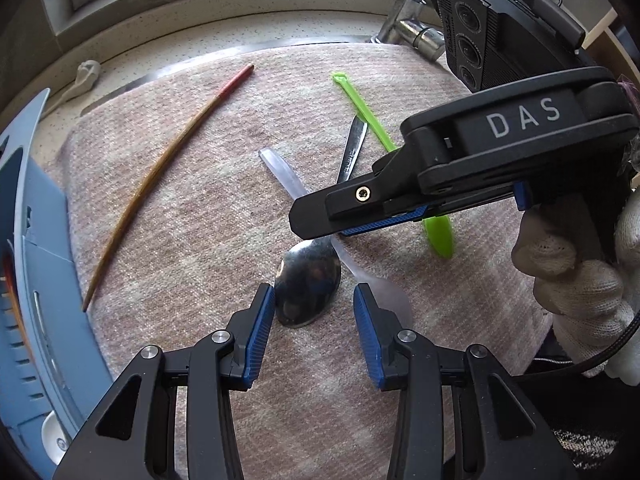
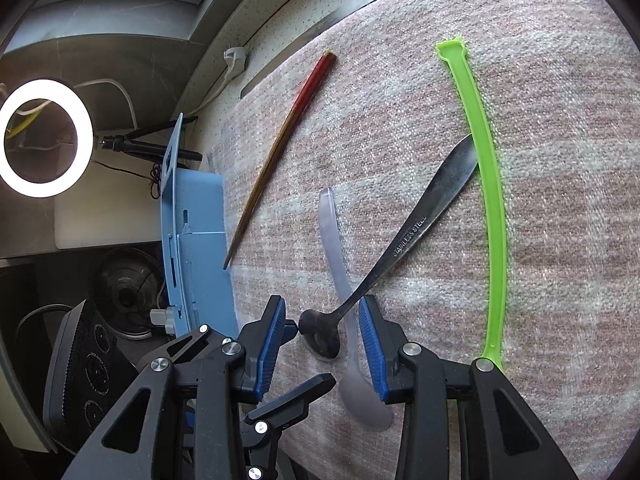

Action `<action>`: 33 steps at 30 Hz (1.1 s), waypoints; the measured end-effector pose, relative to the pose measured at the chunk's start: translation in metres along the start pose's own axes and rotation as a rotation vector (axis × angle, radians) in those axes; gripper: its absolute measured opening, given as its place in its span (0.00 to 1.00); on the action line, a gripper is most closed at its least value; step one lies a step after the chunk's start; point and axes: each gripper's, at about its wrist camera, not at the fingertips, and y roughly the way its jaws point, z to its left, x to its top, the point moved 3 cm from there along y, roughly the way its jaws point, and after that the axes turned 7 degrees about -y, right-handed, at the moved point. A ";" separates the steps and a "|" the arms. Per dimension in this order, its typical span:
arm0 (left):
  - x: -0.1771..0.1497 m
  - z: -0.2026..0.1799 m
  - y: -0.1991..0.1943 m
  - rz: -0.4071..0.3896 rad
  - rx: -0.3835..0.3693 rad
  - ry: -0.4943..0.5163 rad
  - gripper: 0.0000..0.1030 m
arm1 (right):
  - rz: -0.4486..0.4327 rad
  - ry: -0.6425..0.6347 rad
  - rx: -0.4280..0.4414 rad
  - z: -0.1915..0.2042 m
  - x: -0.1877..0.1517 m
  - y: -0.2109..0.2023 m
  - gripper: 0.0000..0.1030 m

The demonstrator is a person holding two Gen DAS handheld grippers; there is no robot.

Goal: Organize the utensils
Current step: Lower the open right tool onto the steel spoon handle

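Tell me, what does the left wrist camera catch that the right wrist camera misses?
Only the left wrist view shows the faucet, a gloved hand holding the right gripper, and the green spoon's bowl.

Only the right wrist view shows the ring light and the "STAINLESS STEEL" stamp on the metal spoon.

Both show the pinkish cloth, chopstick, clear plastic spoon, green spoon, metal spoon and blue rack.
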 end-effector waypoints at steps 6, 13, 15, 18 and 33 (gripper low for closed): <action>-0.007 0.008 0.002 -0.001 -0.013 -0.016 0.37 | 0.015 0.000 0.011 -0.002 -0.002 0.003 0.34; -0.027 0.016 0.001 -0.011 -0.029 -0.034 0.37 | 0.011 0.008 0.040 0.004 0.000 0.002 0.34; -0.030 0.019 0.001 -0.013 -0.025 -0.036 0.37 | 0.011 0.006 0.041 0.008 0.003 0.003 0.34; -0.034 0.024 -0.004 -0.024 -0.013 -0.041 0.37 | 0.010 0.003 0.055 0.015 0.006 0.004 0.34; -0.043 0.040 -0.010 -0.030 -0.019 -0.050 0.37 | 0.047 0.046 0.063 0.006 -0.007 0.004 0.34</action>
